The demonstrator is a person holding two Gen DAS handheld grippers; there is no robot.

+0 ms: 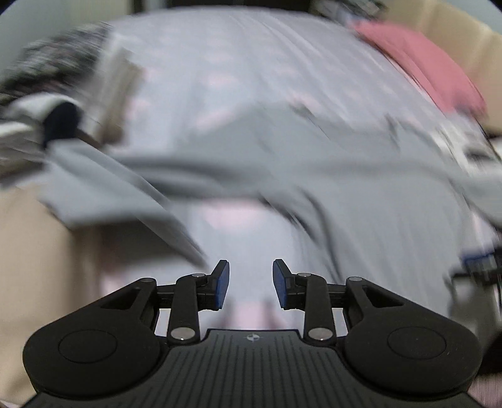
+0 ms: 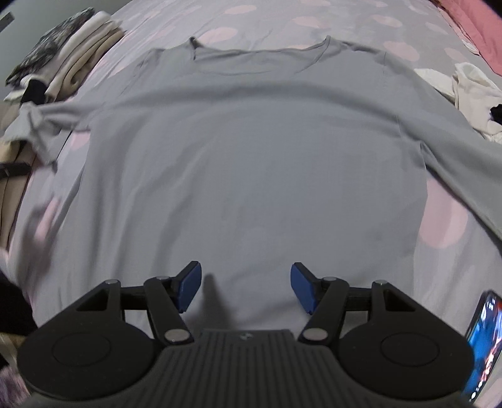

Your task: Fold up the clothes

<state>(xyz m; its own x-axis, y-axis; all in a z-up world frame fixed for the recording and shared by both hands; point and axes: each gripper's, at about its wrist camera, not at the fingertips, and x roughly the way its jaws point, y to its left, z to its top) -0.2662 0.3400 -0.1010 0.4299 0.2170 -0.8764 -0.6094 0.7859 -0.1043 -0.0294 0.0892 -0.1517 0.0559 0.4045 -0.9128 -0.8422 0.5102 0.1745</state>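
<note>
A grey long-sleeved shirt (image 2: 251, 150) lies spread flat on the bed, collar at the far end and sleeves out to both sides. My right gripper (image 2: 245, 288) is open and empty, just above the shirt's near hem. The left wrist view is blurred by motion: the shirt (image 1: 360, 188) shows to the right with a sleeve (image 1: 103, 185) running left. My left gripper (image 1: 251, 284) is open and empty over the bedsheet, to the left of the shirt's body.
The bedsheet (image 2: 266, 18) is grey with pink dots. A stack of folded clothes (image 2: 62, 56) sits at the far left. White garments (image 2: 467, 88) lie at the right. A pink cover (image 2: 477, 22) is at the far right. A lit phone (image 2: 484, 342) stands at the near right.
</note>
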